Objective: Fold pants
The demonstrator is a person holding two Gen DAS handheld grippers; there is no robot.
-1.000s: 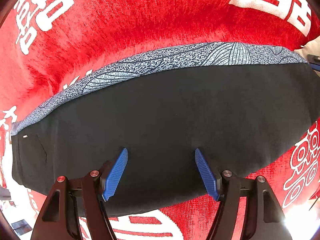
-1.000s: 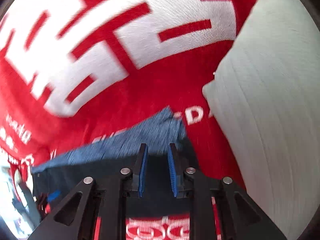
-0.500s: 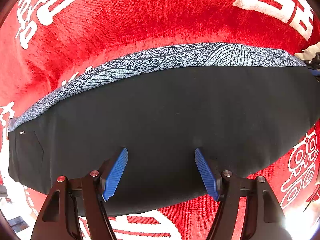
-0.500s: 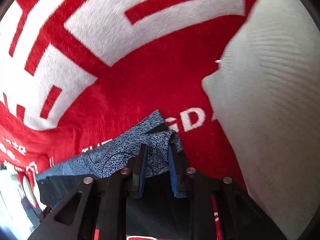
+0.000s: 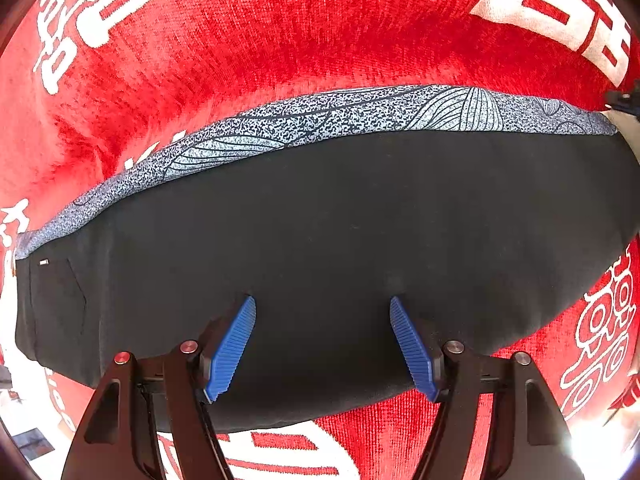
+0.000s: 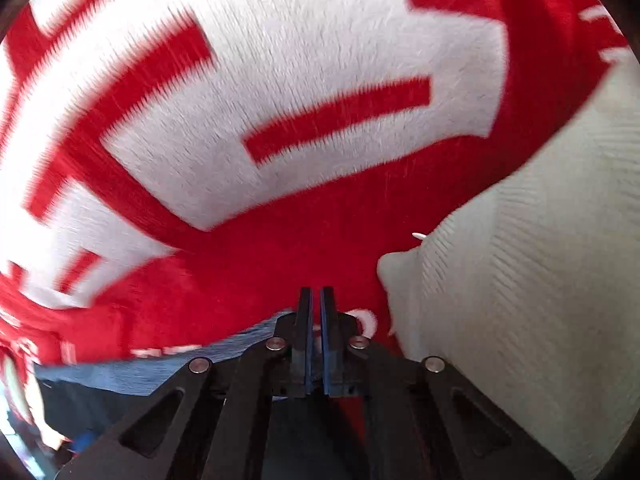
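The black pants [image 5: 340, 232] lie flat across a red blanket, with a blue-grey patterned strip [image 5: 320, 120] showing along their far edge. My left gripper [image 5: 322, 304] is open, its blue pads resting over the near part of the black cloth, holding nothing. In the right wrist view my right gripper [image 6: 314, 292] is shut with nothing visible between the pads. It hangs over the red blanket past the pants' corner. The patterned strip [image 6: 160, 368] and the black cloth [image 6: 80, 404] lie behind and left of its fingers, blurred.
The red blanket [image 5: 280, 32] with large white characters covers the whole surface. A pale ribbed cushion [image 6: 540, 280] lies close to the right of my right gripper. The right gripper's tip shows at the far right edge of the left wrist view [image 5: 624, 98].
My right gripper has closed fully and moved forward off the patterned corner of the pants, which has dropped behind its fingers. My left gripper stays open in the same place.
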